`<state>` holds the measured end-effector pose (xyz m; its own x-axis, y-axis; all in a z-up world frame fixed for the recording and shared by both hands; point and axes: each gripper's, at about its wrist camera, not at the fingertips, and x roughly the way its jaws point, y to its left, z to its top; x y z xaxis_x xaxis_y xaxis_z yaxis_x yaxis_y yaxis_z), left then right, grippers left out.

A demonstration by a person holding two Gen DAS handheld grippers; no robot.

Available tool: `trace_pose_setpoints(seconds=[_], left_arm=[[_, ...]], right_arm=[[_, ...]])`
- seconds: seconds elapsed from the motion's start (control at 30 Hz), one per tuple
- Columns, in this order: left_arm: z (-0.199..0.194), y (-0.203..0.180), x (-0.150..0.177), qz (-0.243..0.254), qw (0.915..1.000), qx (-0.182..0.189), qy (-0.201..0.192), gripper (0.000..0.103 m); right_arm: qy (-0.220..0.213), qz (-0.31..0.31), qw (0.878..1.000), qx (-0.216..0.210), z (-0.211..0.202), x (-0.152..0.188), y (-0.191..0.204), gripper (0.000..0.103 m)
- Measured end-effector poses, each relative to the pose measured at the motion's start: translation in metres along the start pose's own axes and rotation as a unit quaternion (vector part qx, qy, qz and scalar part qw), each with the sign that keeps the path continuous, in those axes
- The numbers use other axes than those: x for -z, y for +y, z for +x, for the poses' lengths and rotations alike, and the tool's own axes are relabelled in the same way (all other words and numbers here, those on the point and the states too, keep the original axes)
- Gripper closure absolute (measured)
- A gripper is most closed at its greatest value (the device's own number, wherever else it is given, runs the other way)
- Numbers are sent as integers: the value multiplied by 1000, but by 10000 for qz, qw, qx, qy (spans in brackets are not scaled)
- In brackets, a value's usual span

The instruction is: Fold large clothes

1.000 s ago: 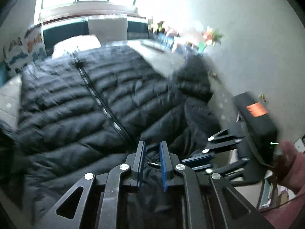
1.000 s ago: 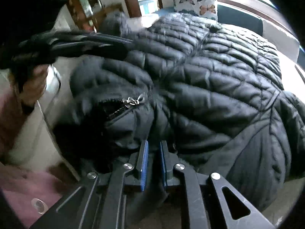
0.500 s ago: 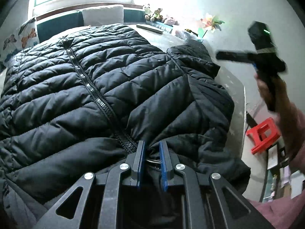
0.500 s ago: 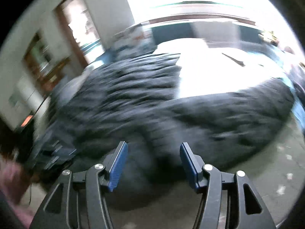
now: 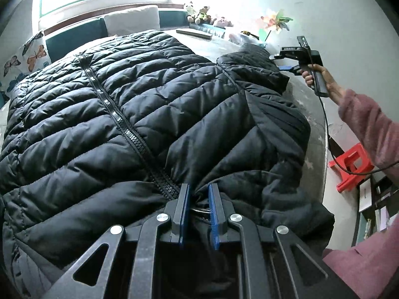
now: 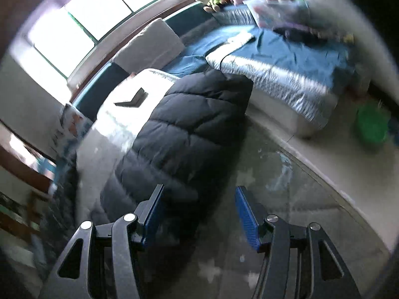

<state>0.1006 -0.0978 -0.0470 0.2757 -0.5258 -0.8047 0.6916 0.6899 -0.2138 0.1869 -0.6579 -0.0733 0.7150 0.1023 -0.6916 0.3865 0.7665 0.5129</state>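
A black quilted puffer jacket lies spread, zipper up, on a grey table. My left gripper is shut on the jacket's near edge at the end of the zipper, with a metal pull ring between the blue pads. In the left wrist view my right gripper hovers by the end of the right sleeve, held by a hand in a pink sleeve. In the right wrist view my right gripper stands open above the table; the sleeve runs away from under its left finger, unpressed.
A red stool stands on the floor right of the table. Behind the table runs a window bench with a white cushion, a butterfly pillow and plush toys. A green tub sits on the floor.
My right gripper let go of the jacket's near edge, opened, and swung far out to the right to the sleeve's end. My left gripper kept its grip and sank a little.
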Motion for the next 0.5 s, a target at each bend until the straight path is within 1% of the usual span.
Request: trace_pose_setpoints(seconds=[0.03,0.1,0.17,0.2,0.23,0.27,0.3,0.33,0.47,0.5], left_arm=[[0,1,-1,-13,10000,10,18,86],[1,1,-1,-4,10000,10,38,86],[1,0,-2,22,10000,1,57,86],[1,0,-2,28,10000,-4,72,86],[1,0,-3,32,10000,-6,89,86],[2,0,-3,27,9999,-11,107,86],[2,0,-3,28,9999,-21,118,85],[2,0,-4,41,9999,-35,123,85],[3,-1,-4,75,9999,-73,99,85],[3,-1,-3,72,9999,-70,87,85]], right_arm=[[-46,17,9999,-112,4,-3,1,41],[-87,-31,9999,-128,12,-9,8,41],[-72,-140,9998,-113,20,-15,16,51],[-63,-168,9998,-39,22,-20,14,72],[-13,-170,9998,119,29,-25,18,88],[13,-142,9999,98,28,-30,13,88],[-5,-120,9999,81,25,-34,13,92],[-74,-166,9998,86,21,-42,18,92],[-538,-567,9969,48,1,-60,41,93],[-569,-581,9967,45,2,-60,43,93]])
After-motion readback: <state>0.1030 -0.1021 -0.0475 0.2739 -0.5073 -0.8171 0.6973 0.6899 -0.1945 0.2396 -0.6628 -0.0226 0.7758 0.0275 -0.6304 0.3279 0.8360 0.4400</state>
